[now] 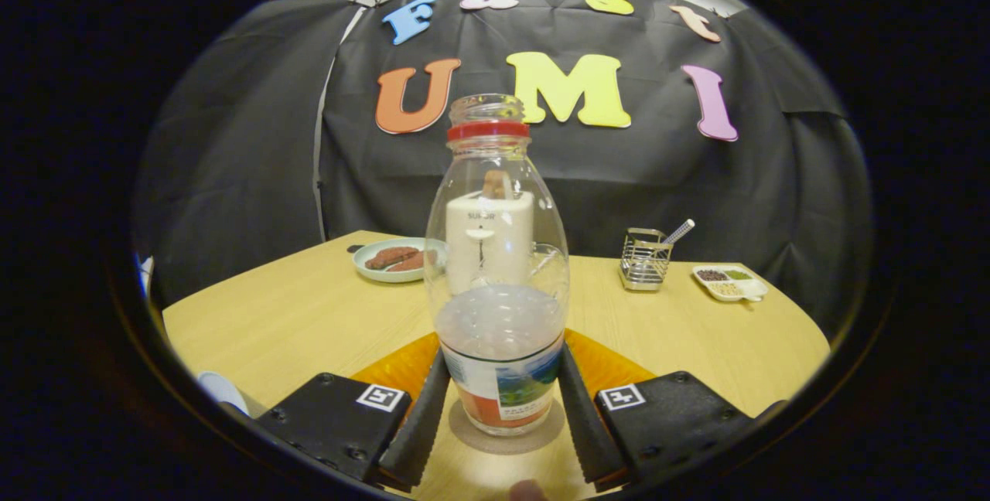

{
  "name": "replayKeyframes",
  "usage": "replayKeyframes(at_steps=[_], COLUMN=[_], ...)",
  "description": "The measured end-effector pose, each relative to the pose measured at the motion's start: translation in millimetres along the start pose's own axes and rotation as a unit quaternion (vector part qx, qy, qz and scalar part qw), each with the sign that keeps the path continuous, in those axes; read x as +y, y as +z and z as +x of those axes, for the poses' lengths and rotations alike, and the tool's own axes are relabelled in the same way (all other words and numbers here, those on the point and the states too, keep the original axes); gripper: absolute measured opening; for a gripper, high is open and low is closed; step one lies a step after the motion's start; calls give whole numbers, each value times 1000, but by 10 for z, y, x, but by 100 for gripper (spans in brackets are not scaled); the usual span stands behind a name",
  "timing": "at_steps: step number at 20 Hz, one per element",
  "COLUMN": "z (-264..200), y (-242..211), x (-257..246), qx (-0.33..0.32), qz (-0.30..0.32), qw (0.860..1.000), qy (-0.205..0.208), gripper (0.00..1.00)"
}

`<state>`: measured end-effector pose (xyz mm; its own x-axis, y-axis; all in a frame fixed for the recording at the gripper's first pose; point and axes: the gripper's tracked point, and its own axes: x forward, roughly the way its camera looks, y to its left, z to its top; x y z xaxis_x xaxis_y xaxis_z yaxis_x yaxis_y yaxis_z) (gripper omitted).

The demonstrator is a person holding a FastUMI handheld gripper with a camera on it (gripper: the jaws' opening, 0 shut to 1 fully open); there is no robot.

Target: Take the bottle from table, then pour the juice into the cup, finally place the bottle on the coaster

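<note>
A clear plastic bottle (499, 269) with a red neck ring and no cap stands upright between my fingers. Cloudy juice fills roughly its lower half, and a printed label wraps its base. Its bottom rests on a round brown coaster (506, 439), which lies on the wooden table (294, 308). My gripper (503, 362) holds the bottle low down, with both fingers (424, 416) against the labelled part. Beside the left finger shows the white rim of what may be the cup (220, 389).
An orange mat (390, 369) lies under the fingers. Behind the bottle stands a white appliance (489, 242). Further back are a plate of meat (393, 259) on the left, a wire holder (643, 257) and a small divided dish (729, 282) on the right.
</note>
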<state>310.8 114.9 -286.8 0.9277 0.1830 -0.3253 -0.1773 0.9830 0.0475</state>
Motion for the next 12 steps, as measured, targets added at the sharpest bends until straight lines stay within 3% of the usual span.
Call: replayKeyframes(at_steps=[8,12], z=[43,13], y=[-159,-130], x=[-43,-63], qx=[14,13], qz=[7,17], qw=[1000,1000], qy=[-5,-8], gripper=[83,96])
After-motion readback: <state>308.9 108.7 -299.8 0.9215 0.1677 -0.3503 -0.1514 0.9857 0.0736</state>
